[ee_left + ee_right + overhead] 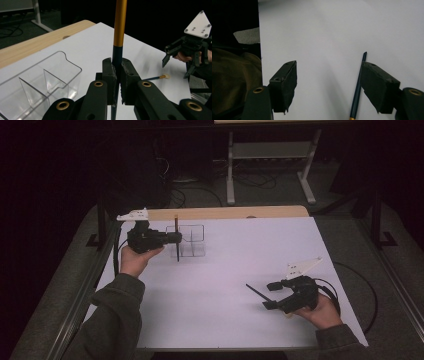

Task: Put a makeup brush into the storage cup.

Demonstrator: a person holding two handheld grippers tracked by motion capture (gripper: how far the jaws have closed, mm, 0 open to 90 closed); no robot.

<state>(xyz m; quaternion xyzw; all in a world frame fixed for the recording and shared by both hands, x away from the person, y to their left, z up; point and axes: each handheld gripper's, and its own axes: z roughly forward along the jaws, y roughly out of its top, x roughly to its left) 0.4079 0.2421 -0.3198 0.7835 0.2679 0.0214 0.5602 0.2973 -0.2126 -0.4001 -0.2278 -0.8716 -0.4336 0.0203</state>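
A clear organizer (192, 240) stands far left on the table (240, 270); a brush (258, 293) lies near right.

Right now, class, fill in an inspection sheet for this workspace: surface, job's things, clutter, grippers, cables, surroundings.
Surface: white sheet over a wooden table, bare apart from the items below.
Job's things: clear divided organizer; one gold-and-dark brush held upright beside it; second brush lying flat.
Clutter: nothing seen.
Grippers: left gripper shut on the upright brush; right gripper open, its jaws either side of the lying brush, not pressing it.
Cables: black cable trails from the right gripper off the table's edge.
Surroundings: dark room, white stand frame behind.
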